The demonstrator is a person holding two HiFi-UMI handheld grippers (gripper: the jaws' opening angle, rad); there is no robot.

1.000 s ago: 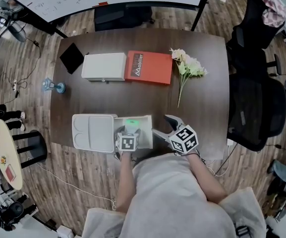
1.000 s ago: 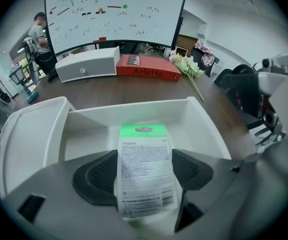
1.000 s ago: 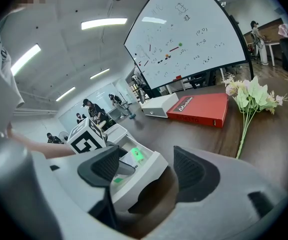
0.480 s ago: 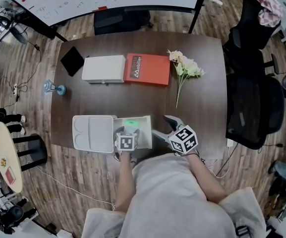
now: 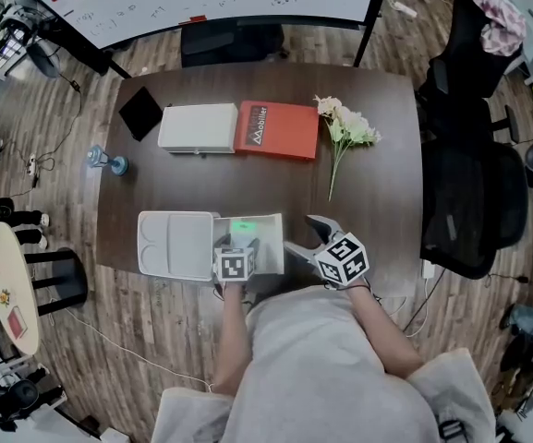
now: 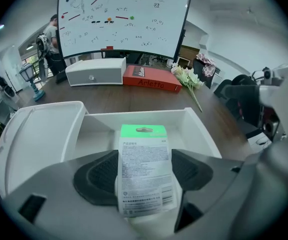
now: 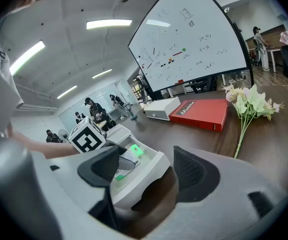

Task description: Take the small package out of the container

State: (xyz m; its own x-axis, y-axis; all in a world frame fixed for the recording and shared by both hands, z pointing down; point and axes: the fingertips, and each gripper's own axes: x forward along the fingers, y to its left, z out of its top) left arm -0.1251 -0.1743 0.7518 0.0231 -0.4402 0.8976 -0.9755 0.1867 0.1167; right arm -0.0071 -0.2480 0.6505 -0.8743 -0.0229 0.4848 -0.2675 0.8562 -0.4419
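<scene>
Unmoved since earlier, left gripper [image 6: 144, 173] jaws pinch small package [image 6: 144, 151] in container [image 6: 204, 130]; right gripper [image 7: 148, 170] jaws spread.

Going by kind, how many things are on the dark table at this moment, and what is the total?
2 boxes: white box, red box
1 container
1 lid, beside the container
1 small package
1 flower bunch
1 black pad
Total: 7

left gripper [image 5: 248, 247]: pitched steeply down, jaws clamped on small package [image 6: 144, 176] | right gripper [image 5: 305, 233]: jaws apart
</scene>
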